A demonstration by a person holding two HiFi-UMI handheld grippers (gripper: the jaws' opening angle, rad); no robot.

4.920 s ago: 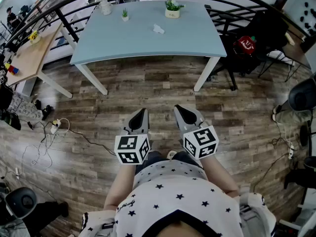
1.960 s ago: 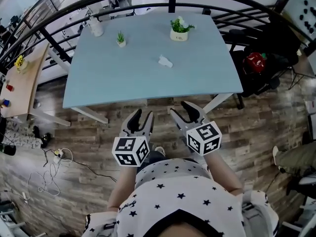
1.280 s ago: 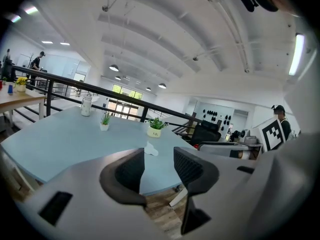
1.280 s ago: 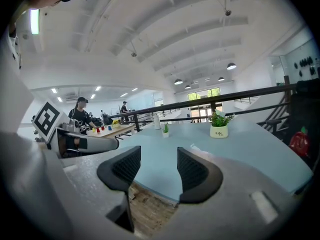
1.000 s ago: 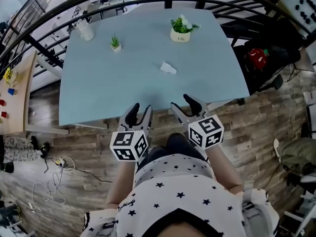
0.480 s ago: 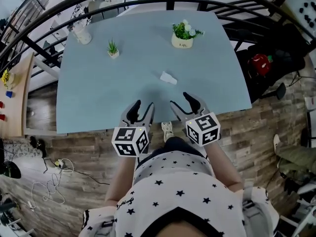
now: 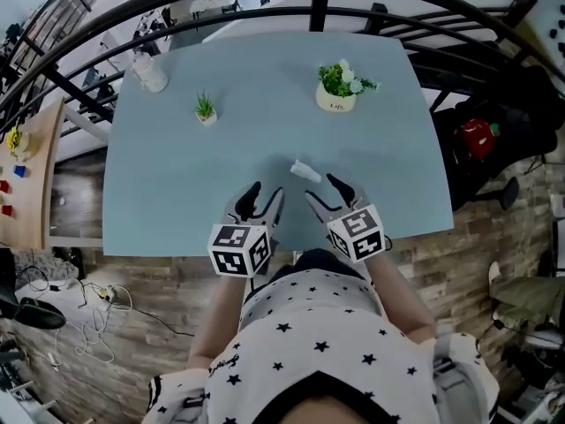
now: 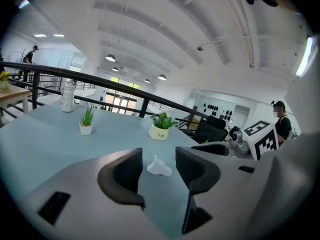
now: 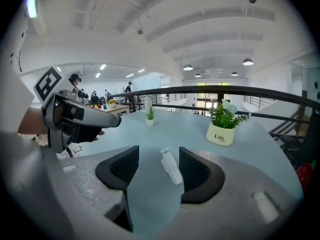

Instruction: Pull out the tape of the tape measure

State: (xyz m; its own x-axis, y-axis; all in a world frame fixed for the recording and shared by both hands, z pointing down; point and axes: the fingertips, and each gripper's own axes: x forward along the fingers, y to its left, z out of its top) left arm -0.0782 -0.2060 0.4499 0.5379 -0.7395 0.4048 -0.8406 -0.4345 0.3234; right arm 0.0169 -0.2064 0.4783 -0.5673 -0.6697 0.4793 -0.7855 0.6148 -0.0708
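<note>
Both grippers hover over the middle of the table's point(image 7: 177, 193) near edge. The left gripper point(image 7: 265, 193) has just been opening, and its jaws stand wide apart with nothing between them. The right gripper point(image 7: 325, 190) is spread too, and empty. Just beyond their tips, touching neither and nearer the right one, lies a small white thing I take for the tape measure point(image 7: 305, 171). Farther off stand a potted plant point(image 7: 338, 91) and a smaller plant point(image 7: 206, 110), with a bottle point(image 7: 148, 71) at the far left corner. This looks like the approach. Next, one gripper should clamp the case while the other pinches the tape's end, which is too small to make out.
</note>
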